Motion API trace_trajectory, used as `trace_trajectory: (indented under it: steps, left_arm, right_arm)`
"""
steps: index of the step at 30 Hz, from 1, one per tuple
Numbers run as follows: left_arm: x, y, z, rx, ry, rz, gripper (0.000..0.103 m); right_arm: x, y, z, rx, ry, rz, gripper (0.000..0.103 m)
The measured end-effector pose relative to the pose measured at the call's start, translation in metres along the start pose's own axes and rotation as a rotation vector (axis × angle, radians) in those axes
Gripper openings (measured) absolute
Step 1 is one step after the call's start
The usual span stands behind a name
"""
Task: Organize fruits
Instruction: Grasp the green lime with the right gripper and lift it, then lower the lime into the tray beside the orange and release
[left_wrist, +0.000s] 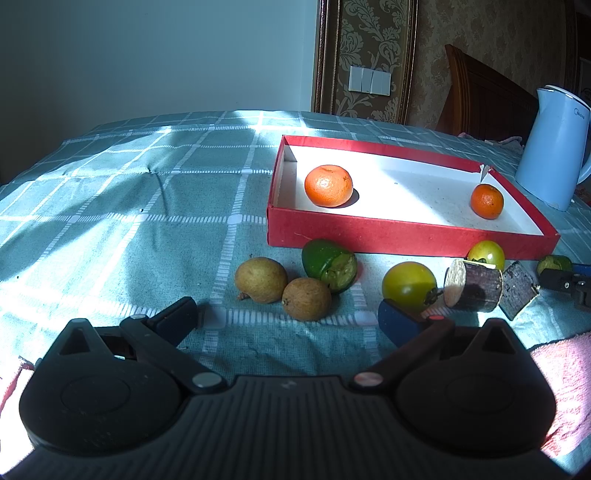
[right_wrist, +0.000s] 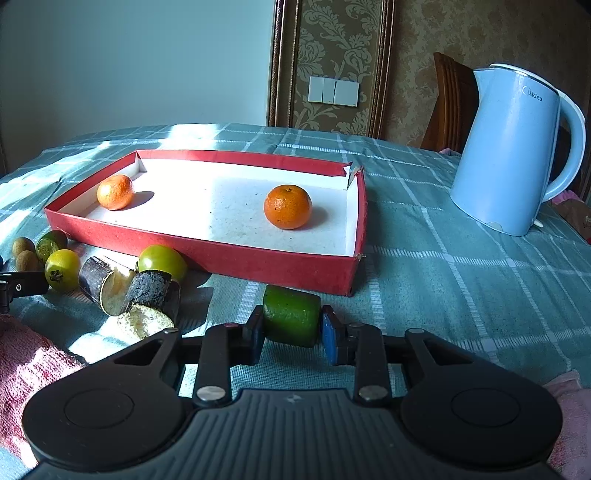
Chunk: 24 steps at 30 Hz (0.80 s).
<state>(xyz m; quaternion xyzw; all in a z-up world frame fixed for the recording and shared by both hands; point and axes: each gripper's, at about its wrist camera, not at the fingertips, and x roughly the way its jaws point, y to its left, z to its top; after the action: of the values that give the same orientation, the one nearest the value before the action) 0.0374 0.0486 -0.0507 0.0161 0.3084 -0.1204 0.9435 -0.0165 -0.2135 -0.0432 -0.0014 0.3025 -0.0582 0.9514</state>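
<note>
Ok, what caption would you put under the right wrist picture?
Right gripper shut on a green fruit piece before the red box holding two oranges.

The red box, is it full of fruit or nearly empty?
Nearly empty. The red box holds only two oranges, one near its left end, one toward its right; bare white floor between.

A pale blue plastic electric kettle (right_wrist: 513, 147) stands on the teal checked tablecloth (right_wrist: 461, 258); white wall switches (right_wrist: 333, 91) sit behind.
</note>
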Motion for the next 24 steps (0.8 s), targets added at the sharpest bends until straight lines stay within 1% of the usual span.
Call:
trace_trajectory:
  steps: [3, 6, 10, 13, 17, 21, 24]
  left_arm:
    - [0.000, 0.000, 0.000, 0.000, 0.000, 0.000, 0.103]
    - [0.000, 0.000, 0.000, 0.000, 0.000, 0.000, 0.103]
    - [0.000, 0.000, 0.000, 0.000, 0.000, 0.000, 0.103]
    - [0.000, 0.000, 0.000, 0.000, 0.000, 0.000, 0.103]
    - [0.000, 0.000, 0.000, 0.000, 0.000, 0.000, 0.103]
    - [0.000, 0.000, 0.000, 0.000, 0.000, 0.000, 0.103]
    - [0.000, 0.000, 0.000, 0.000, 0.000, 0.000, 0.103]
  right_arm:
    - [-0.010, 0.000, 0.010, -0.019, -0.042, -0.016, 0.028]
    - [-0.019, 0.000, 0.026, -0.030, -0.099, -0.021, 0.028]
    - [-0.012, 0.006, 0.049, -0.072, -0.146, -0.038, 0.028]
    - [0.004, 0.011, 0.062, -0.082, -0.141, -0.033, 0.028]
    - [0.028, 0.020, 0.073, -0.081, -0.099, 0.010, 0.027]
    - [0.048, 0.027, 0.073, -0.072, -0.037, 0.052, 0.027]
    - [0.060, 0.030, 0.071, -0.076, -0.012, 0.041, 0.028]
